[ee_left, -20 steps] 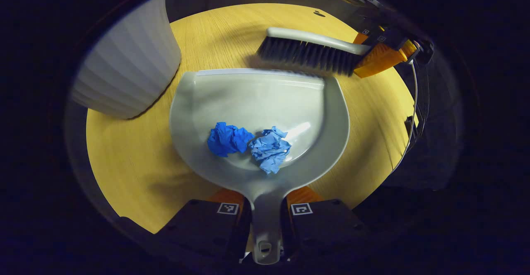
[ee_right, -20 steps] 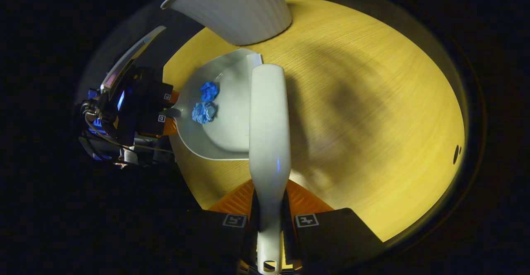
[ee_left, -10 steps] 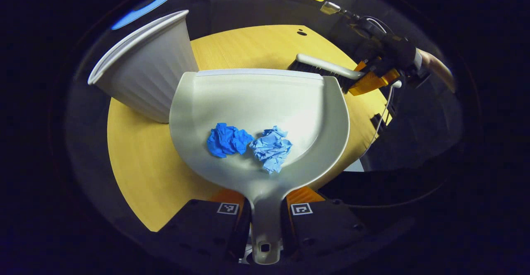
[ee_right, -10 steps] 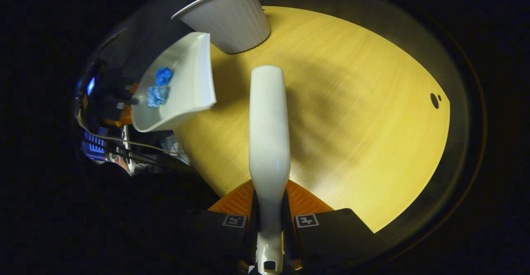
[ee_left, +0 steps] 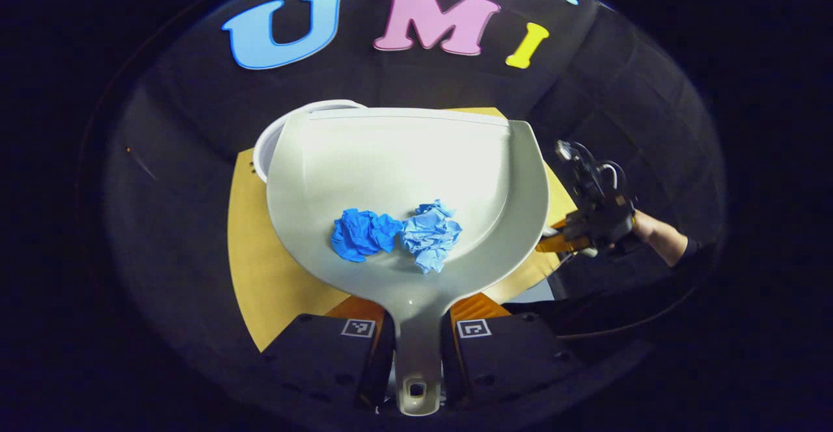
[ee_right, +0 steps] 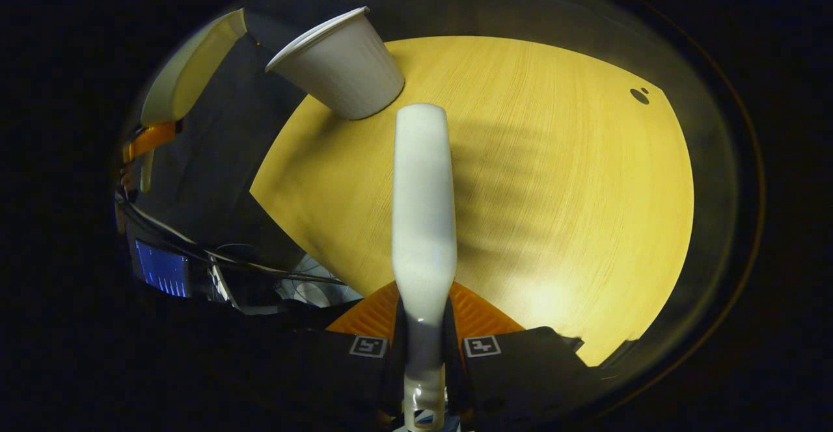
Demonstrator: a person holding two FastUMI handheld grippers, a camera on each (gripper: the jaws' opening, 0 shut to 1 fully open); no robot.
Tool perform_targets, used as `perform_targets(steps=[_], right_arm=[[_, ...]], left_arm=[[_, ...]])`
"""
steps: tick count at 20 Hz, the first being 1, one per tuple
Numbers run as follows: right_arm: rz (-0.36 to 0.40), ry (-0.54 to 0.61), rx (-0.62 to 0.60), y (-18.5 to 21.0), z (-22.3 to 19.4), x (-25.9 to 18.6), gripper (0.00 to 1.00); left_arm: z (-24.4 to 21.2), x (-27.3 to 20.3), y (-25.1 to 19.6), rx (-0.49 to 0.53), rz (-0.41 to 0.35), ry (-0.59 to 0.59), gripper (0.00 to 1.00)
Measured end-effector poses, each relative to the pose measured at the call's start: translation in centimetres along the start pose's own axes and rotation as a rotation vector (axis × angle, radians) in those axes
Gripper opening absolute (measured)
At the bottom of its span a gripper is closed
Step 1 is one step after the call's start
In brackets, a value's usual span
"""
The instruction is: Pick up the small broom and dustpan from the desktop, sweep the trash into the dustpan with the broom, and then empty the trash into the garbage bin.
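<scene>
Wooden desktop (ee_right: 520,178) and bin (ee_left: 263,152) sit half-hidden behind claw-clamped dustpan (ee_left: 403,178); other claw clamps broom (ee_right: 423,198).

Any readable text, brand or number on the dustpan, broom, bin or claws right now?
On the dustpan, broom, garbage bin: no text visible.
The square markers on left claw and right claw: coded patterns, no words.
The lit screen in the right gripper view: too blurred to read.

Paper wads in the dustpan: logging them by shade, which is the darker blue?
The left wad, deep blue; the right wad touching it is pale blue. Both lie in the dustpan.
</scene>
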State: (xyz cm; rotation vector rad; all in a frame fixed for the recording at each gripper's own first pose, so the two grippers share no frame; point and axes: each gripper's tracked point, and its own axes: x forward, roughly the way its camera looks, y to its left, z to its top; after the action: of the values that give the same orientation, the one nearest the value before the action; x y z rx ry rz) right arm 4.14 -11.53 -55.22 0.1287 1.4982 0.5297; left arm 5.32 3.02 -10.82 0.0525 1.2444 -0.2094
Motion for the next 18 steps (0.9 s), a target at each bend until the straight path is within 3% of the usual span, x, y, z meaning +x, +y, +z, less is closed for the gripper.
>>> perform_targets(steps=[4,8,10,12,15,18], right_arm=[[0.059,-0.071,0.102,-0.2,0.4,-0.6,0.29],[-0.012,-0.087,0.172,-1.1,-2.5,-1.0,0.29],[0.003,-0.103,0.233,-0.9,-3.6,-1.1,0.28],[0.016,-0.122,0.301,-1.0,-4.6,-0.9,0.28],[-0.002,-0.107,0.344,-1.4,-6.2,-0.8,0.28],[-0.012,-0.134,0.366,-1.7,-6.6,-1.1,0.28]], left_arm=[[2.0,0.3,5.5,-0.015,0.223,0.026,0.29],[0.6,1.7,4.4,0.008,0.336,0.103,0.29],[1.0,1.5,4.9,0.048,0.426,0.12,0.29],[1.2,0.7,4.5,0.084,0.465,0.173,0.29],[2.0,0.2,4.8,0.112,0.456,0.248,0.3],[2.7,-0.7,5.1,0.289,0.56,0.333,0.29]])
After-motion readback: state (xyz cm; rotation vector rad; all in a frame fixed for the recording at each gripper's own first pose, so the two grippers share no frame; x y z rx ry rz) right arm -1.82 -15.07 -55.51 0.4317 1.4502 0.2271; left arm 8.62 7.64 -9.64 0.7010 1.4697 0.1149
